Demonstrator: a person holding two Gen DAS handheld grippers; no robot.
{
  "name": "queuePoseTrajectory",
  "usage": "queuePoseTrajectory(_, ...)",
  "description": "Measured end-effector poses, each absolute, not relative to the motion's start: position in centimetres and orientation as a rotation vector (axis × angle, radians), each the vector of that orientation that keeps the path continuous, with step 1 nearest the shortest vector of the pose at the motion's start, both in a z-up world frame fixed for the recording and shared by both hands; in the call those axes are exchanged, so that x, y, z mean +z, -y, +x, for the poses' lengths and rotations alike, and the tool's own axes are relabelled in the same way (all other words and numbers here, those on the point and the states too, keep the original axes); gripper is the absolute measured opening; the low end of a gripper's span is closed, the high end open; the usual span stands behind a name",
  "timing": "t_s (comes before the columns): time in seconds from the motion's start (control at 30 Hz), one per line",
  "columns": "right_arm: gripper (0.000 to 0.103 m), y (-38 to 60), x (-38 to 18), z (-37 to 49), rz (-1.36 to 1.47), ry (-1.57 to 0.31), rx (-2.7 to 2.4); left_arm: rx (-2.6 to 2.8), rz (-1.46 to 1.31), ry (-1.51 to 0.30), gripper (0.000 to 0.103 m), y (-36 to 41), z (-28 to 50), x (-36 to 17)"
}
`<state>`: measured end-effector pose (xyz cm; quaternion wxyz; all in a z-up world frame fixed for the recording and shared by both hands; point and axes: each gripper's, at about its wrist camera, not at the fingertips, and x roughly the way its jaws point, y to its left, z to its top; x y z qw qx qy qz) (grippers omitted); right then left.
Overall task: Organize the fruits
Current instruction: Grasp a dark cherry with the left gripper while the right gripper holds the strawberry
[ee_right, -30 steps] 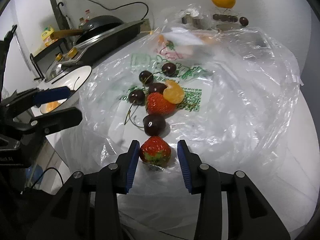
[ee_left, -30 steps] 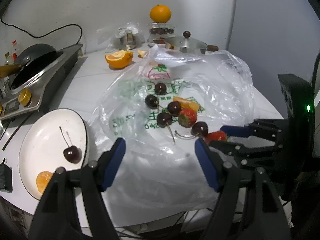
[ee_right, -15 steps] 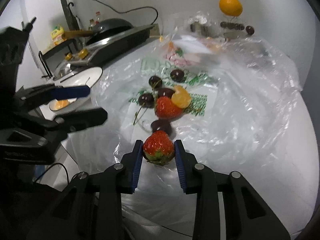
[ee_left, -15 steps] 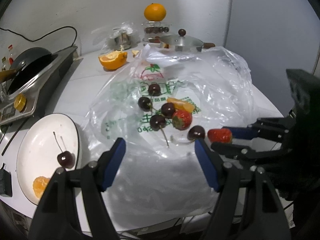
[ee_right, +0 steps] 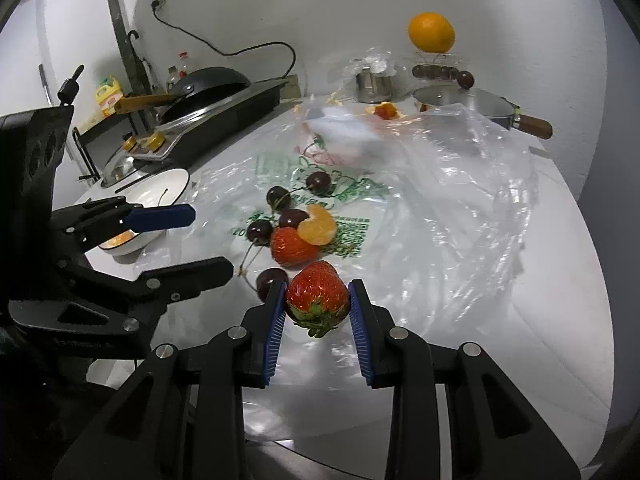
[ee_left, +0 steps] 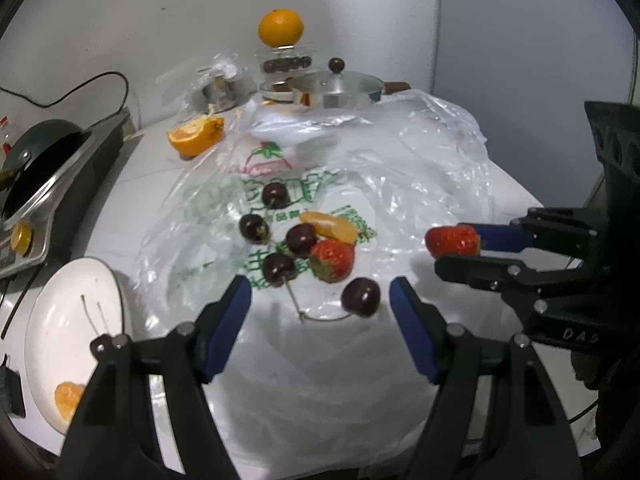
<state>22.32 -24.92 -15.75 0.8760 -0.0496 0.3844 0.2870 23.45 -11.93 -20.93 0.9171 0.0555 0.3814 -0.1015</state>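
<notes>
The right claw (ee_right: 318, 306) is closed on a strawberry (ee_right: 317, 295), held clear of the plastic bag (ee_right: 440, 208) beneath it. The left claw (ee_left: 320, 300) is wide open and holds nothing. Just ahead of the right claw, on the bag, lie a second strawberry (ee_right: 290, 246), an orange segment (ee_right: 318, 230) and five cherries (ee_right: 318, 182). Farther off to its left, beyond the left claw, sits the white plate (ee_right: 176, 178); it already carries an orange piece (ee_left: 68, 398) and a cherry stem. So sorting looks barely begun: most of the fruit on the worktop (ee_right: 560, 280) is left to move.
</notes>
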Motion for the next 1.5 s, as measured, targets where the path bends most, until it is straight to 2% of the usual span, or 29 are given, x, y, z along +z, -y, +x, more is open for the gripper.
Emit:
queuePoseTrajectory(0.5, 0.033, 27.5, -16.4, 23.4, -0.062, -0.806, 0.575, -0.269, 0.138, -0.839, 0.072, 14.4, 25.5, -23.1)
queuePoseTrajectory(0.6, 0.033, 27.8, -16.6, 23.6, -0.052, -0.808, 0.57, -0.282, 0.145, -0.856, 0.06, 14.8, 25.9, -23.6)
queuePoseTrajectory(0.7, 0.033, 28.0, -16.8, 23.7, -0.047, -0.813, 0.568, -0.287, 0.152, -0.88, 0.058, 15.0, 26.3, -24.3)
queuePoseTrajectory(0.73, 0.033, 28.0, -16.9, 23.8, -0.046, -0.815, 0.568, -0.289, 0.153, -0.886, 0.053, 15.1, 26.3, -24.5)
queuePoseTrajectory(1.13, 0.033, 27.7, -17.4, 24.2, -0.048, -0.826, 0.566, -0.301, 0.165, -0.919, 0.031, 15.0, 26.8, -25.7)
queuePoseTrajectory(1.5, 0.033, 26.7, -16.6, 23.5, -0.08, -0.812, 0.563, -0.352, 0.159, -0.869, 0.03, 14.8, 25.3, -24.1)
